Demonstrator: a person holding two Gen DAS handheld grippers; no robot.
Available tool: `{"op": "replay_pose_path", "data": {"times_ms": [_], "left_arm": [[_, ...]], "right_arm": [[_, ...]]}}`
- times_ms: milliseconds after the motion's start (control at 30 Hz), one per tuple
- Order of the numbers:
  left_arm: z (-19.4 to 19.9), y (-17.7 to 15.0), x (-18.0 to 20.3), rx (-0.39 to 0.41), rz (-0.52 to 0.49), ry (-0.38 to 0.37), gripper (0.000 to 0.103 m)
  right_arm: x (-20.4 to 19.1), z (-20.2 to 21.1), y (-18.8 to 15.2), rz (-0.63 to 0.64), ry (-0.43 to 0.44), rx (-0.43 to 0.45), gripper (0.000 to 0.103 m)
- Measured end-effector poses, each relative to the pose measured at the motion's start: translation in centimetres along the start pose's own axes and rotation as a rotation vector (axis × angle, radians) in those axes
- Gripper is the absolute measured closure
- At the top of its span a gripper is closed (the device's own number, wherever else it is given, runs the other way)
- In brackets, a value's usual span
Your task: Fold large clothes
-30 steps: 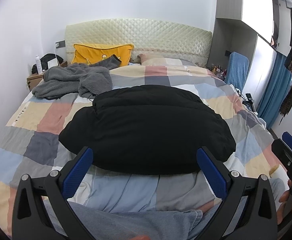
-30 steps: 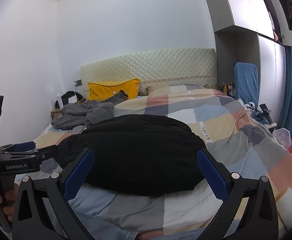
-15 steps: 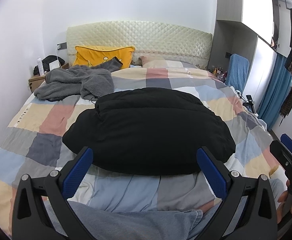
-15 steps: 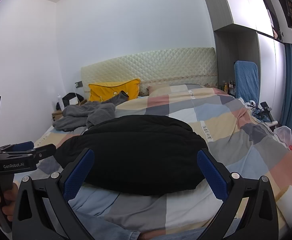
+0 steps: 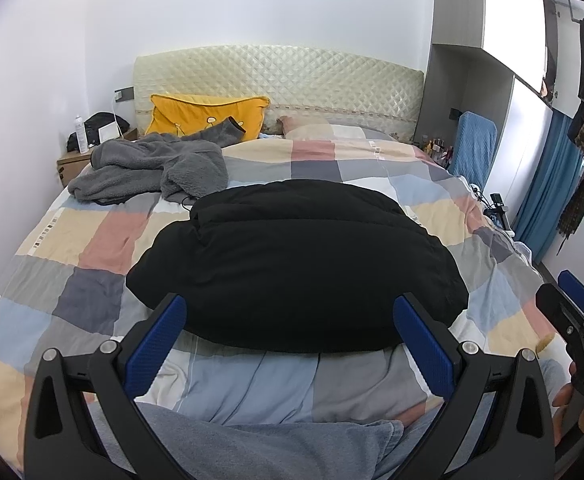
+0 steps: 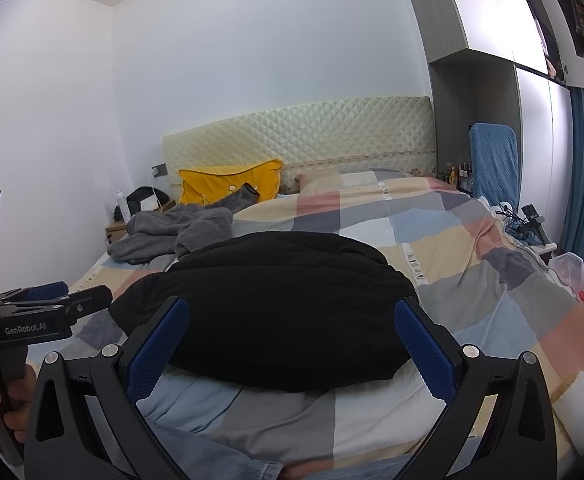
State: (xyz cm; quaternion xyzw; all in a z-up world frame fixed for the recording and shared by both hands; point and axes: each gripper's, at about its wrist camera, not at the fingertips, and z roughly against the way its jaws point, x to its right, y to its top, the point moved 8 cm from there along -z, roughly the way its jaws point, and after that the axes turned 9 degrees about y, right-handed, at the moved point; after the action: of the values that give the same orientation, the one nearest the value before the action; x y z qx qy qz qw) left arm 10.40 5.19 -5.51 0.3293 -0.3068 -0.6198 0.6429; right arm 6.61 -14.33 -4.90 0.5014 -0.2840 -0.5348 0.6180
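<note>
My left gripper (image 5: pixel 290 340) is spread wide with nothing between its blue pads (image 5: pixel 156 346), and my right gripper (image 6: pixel 292 342) stands just as wide and just as empty. Both hang above the foot edge of the bed (image 5: pixel 252 384), clear of the fabric. In the right wrist view the side of the left tool reads "GenRobot.AI"; in the left wrist view the right tool shows "DAS" at the frame edge, the rest cut off.

Just past my fingertips lies the black padded jacket (image 5: pixel 295 264), folded into a bulky rounded bundle on the checked quilt (image 5: pixel 104 240). Its long axis runs across the bed, side edge to side edge, and a seam or fold line crosses its far half in the same direction. I cannot tell which end is collar and which is hem; the black hides the detail. Bare quilt borders it on every side, widest toward the left edge and the head of the bed.

Further on, near the left head corner, a grey fleece garment (image 5: pixel 152 168) lies crumpled, one sleeve reaching onto the yellow pillow (image 5: pixel 204 118) against the quilted headboard (image 5: pixel 280 76). A blue-covered chair (image 5: pixel 473 148) stands beyond the right edge.
</note>
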Motion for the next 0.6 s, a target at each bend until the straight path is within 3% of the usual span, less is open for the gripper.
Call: {"op": "replay_pose_path", "data": {"times_ms": [600], "left_arm": [[0.61,0.54,-0.2,0.011,0.01,0.029,0.0]], "right_arm": [[-0.22,-0.11,0.0,0.0,0.003,0.0,0.0]]}}
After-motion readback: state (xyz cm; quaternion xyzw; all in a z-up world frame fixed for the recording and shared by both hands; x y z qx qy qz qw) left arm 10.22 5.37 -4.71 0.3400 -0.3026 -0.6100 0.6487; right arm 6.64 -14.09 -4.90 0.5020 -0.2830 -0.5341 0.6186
